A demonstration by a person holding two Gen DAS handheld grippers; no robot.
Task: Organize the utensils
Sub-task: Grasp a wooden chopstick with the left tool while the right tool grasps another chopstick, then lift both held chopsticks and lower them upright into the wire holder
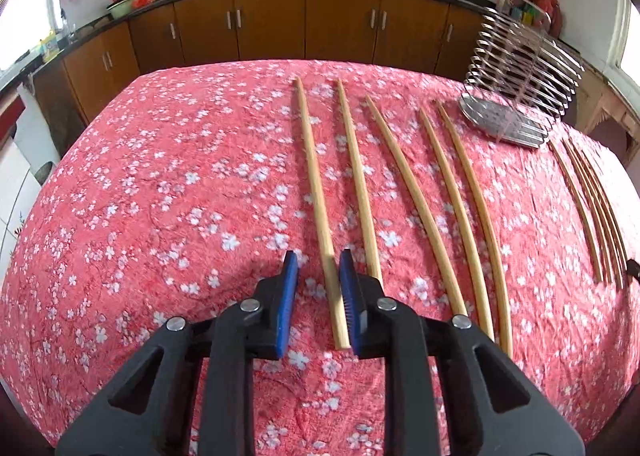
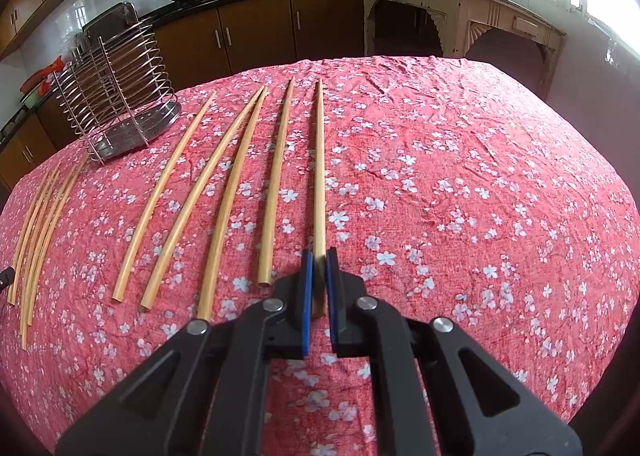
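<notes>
Several long pale wooden chopsticks lie side by side on the pink flowered tablecloth. My left gripper is open, its blue pads either side of the near end of the leftmost chopstick, which lies close to the right pad. My right gripper is nearly closed around the near end of the rightmost chopstick; the pads look closed on it. A wire utensil holder stands at the far side; it also shows in the right wrist view.
Another bunch of thinner chopsticks lies at the right edge in the left view, at the left edge in the right view. Brown kitchen cabinets and a counter with woks stand behind the table.
</notes>
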